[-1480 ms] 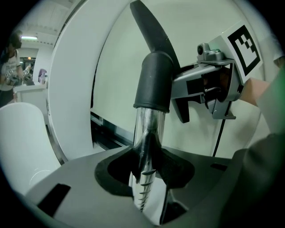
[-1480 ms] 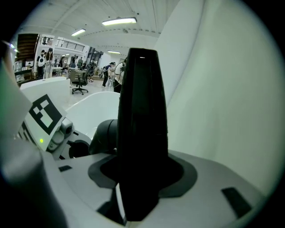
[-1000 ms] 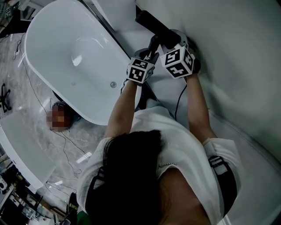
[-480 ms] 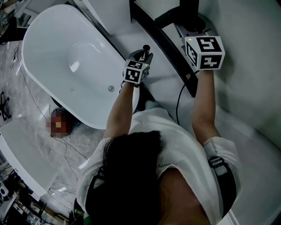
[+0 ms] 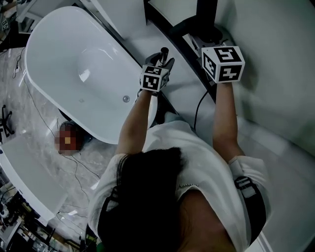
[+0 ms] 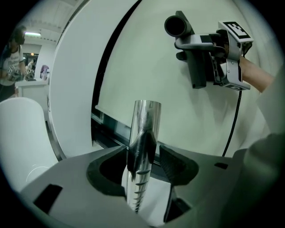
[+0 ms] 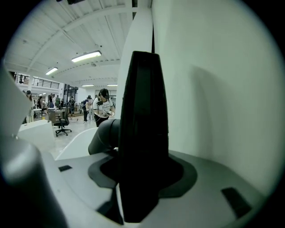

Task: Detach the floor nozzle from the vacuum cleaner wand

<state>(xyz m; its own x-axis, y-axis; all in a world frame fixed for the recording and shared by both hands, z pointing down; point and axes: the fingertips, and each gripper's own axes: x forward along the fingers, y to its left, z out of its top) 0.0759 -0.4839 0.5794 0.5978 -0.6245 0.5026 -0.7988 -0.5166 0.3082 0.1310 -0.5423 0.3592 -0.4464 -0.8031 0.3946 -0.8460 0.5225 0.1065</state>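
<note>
Left gripper [image 6: 143,152]: jaws have just been opening and now stand spread around the chrome wand [image 6: 145,118] between them. Right gripper [image 7: 142,167] clamps the black floor nozzle [image 7: 141,116], separated, above and right of the left gripper. Keep that clamp firm; steady the wand before withdrawing.

Shiny metal wand [image 6: 143,129], matt blk plastic nozzle [image 7: 142,133], glossy tub [image 5: 64,44]

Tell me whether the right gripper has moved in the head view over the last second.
Yes. The right gripper has swung rightward, away from the bathtub, carrying the black floor nozzle with it.
</note>
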